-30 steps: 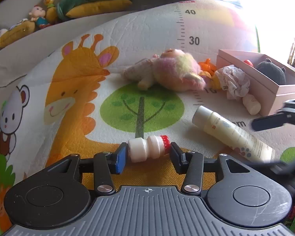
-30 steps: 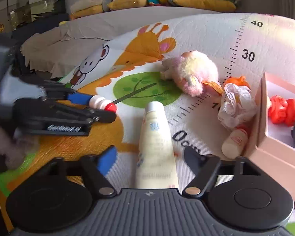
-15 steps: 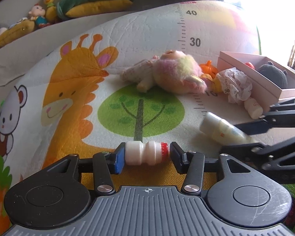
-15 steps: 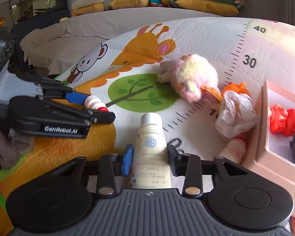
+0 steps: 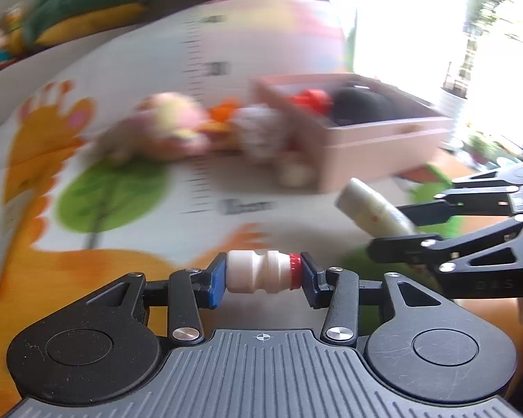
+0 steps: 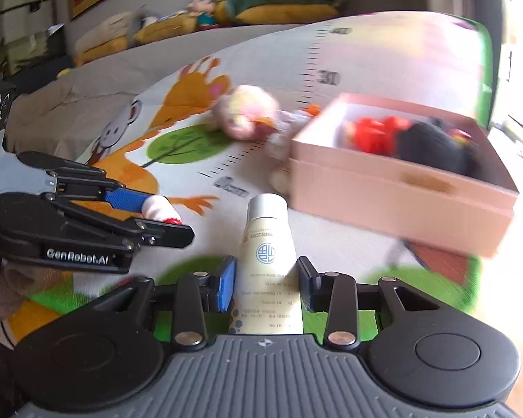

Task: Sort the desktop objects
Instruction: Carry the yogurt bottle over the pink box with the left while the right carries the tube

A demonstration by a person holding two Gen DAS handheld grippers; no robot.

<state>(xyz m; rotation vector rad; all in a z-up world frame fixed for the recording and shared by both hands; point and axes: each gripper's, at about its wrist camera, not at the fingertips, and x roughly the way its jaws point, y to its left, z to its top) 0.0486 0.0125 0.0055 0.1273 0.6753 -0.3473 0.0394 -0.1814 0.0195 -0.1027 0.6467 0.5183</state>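
The left tongs (image 5: 261,276) are clamped end to end on a small bottle (image 5: 259,271). The right tongs (image 6: 264,283) pinch a cream tube (image 6: 266,271), side by side with the left.

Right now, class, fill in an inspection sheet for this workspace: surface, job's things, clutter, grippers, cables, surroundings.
Surface: cartoon play mat with giraffe and ruler print.
Job's things: small bottle, red cap; cream tube; pink box holding a red toy and a dark plush.
Clutter: pink plush, crumpled wrapper, orange toy beside the box.
Grippers: left gripper shut on small bottle; right gripper shut on cream tube.
Cables: nothing seen.
Surroundings: cushions and dolls, bright window.
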